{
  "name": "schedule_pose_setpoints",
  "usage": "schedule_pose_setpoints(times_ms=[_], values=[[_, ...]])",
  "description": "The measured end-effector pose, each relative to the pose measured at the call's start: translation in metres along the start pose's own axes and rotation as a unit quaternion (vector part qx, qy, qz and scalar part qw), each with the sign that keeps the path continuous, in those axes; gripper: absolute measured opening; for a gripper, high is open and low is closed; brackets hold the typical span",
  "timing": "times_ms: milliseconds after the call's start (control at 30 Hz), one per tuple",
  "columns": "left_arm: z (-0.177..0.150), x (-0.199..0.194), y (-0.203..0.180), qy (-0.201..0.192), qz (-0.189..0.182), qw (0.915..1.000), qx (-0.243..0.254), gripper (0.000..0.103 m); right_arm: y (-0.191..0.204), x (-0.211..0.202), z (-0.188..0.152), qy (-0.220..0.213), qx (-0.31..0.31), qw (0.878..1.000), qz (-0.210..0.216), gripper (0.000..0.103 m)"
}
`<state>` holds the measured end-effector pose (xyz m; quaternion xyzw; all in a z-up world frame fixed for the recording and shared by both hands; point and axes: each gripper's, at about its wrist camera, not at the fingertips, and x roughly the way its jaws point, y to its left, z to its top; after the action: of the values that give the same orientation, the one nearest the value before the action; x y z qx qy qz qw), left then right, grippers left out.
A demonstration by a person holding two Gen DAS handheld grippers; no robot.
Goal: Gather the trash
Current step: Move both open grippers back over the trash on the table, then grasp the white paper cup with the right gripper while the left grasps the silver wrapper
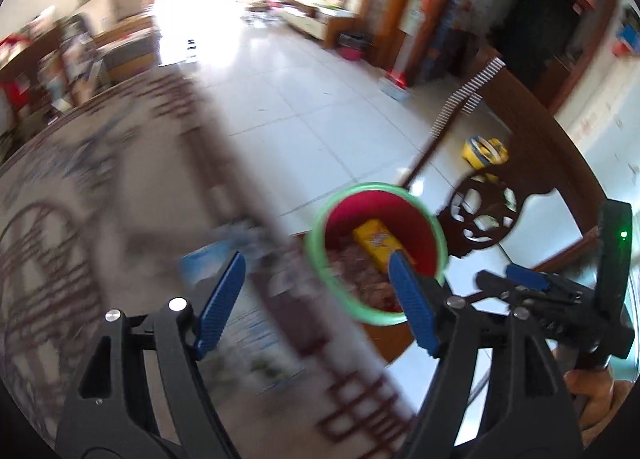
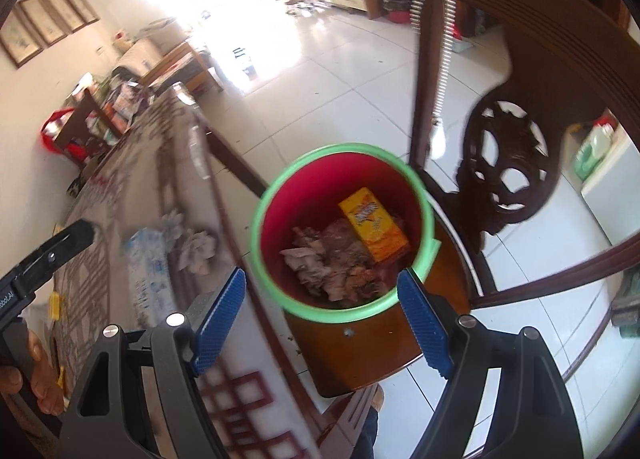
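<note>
Grippers empty, jaws apart; yellow carton (image 2: 373, 223) in bin (image 2: 262, 215).

bin (image 2: 426, 255): smooth plastic, red wall with green rim, just ahead of the right gripper (image 2: 322, 323)
carton (image 2: 374, 225): glossy yellow printed card, inside the bin
crumpled paper (image 2: 316, 259): matt, creased, beside the carton
chair (image 2: 508, 163): dark polished carved wood
pads (image 2: 218, 321): blue, ribbed, matt
floor (image 1: 304, 107): glossy pale tiles
tablecloth (image 1: 100, 219): patterned, blurred

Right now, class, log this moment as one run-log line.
left tongs: open, empty | right tongs: open, empty | bin: on chair, holds yellow box | crumpled tissues: on table
</note>
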<state>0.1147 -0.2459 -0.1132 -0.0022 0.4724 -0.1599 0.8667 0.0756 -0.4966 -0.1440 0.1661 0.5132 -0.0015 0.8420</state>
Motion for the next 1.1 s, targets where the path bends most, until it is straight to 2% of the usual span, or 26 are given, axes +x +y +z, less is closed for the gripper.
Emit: schedule_pose_setpoints(times_ms=[167,333,467,567,600,700,767,867,1000,1067,1100], values=[[-0.033,-0.038,0.081,-0.002,0.06,0.995,-0.08,0.072,0.047,0.004,-0.014,0.015,-0.045,0.999,0.023,0.077],[-0.075,-0.077,0.165,0.0,0.127,0.9805,-0.15,0.072,0.106,0.012,-0.039,0.038,-0.096,0.993,0.049,0.077],[-0.11,-0.104,0.215,0.005,0.164,0.9682,-0.189,0.073,0.155,0.022,-0.062,0.065,-0.144,0.985,0.074,0.078],[-0.14,-0.12,0.245,0.017,0.182,0.9602,-0.211,0.075,0.202,0.03,-0.087,0.095,-0.204,0.969,0.1,0.079],[-0.15,-0.123,0.253,0.021,0.185,0.9582,-0.217,0.075,0.218,0.032,-0.098,0.106,-0.229,0.962,0.108,0.083],[-0.18,-0.132,0.274,0.039,0.191,0.9526,-0.234,0.077,0.268,0.04,-0.137,0.139,-0.305,0.934,0.128,0.085],[-0.199,-0.136,0.288,0.053,0.191,0.9492,-0.244,0.077,0.298,0.047,-0.168,0.168,-0.35,0.91,0.144,0.085],[-0.224,-0.14,0.298,0.072,0.183,0.9458,-0.258,0.077,0.327,0.059,-0.205,0.191,-0.406,0.885,0.128,0.085],[-0.255,-0.134,0.298,0.108,0.155,0.9447,-0.268,0.077,0.346,0.074,-0.231,0.206,-0.432,0.871,0.113,0.083],[-0.27,-0.128,0.293,0.126,0.144,0.9451,-0.265,0.077,0.35,0.083,-0.237,0.209,-0.436,0.87,0.095,0.075],[-0.274,-0.126,0.291,0.133,0.139,0.945,-0.264,0.077,0.351,0.086,-0.237,0.212,-0.437,0.87,0.086,0.066]])
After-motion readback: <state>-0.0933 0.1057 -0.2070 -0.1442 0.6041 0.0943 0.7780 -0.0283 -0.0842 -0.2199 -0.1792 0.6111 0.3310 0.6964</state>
